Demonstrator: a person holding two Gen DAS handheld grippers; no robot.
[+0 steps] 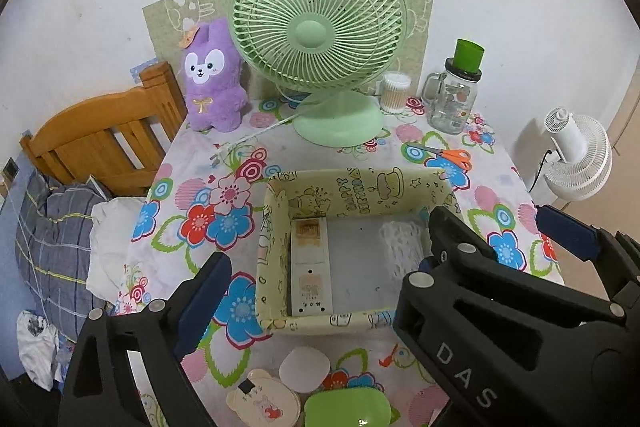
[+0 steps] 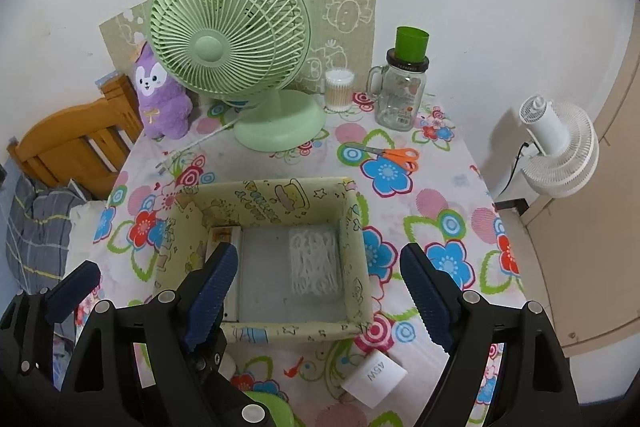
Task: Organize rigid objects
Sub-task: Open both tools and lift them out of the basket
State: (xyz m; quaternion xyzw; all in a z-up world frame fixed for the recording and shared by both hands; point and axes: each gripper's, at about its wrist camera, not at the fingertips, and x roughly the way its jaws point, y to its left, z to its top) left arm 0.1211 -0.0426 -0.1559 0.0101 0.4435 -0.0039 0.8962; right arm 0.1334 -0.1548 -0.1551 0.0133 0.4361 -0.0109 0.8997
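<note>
A yellow-green patterned box [image 1: 352, 187] [image 2: 352, 247] sits mid-table. Inside lie a white remote-like slab [image 1: 310, 267] along its left wall and a white netted pad [image 1: 400, 247] [image 2: 314, 263] on the right. My left gripper [image 1: 320, 291] hovers open over the box's near side, empty. My right gripper [image 2: 324, 291] is open and empty over the box's near edge; it also shows in the left wrist view [image 1: 516, 231]. Near the front edge lie a white round lid [image 1: 304, 369], a cream bear-shaped case [image 1: 264, 401], a green case [image 1: 346, 407] and a white "45W" block [image 2: 376, 379].
A green desk fan [image 1: 320, 39] [image 2: 228, 27], purple plush [image 1: 212, 83], cotton-swab tub [image 1: 396, 93], glass jar with green cup [image 1: 456, 95] and orange scissors [image 1: 448, 155] stand at the table's back. A wooden bed frame [image 1: 100, 135] is left, a white fan [image 2: 560, 147] right.
</note>
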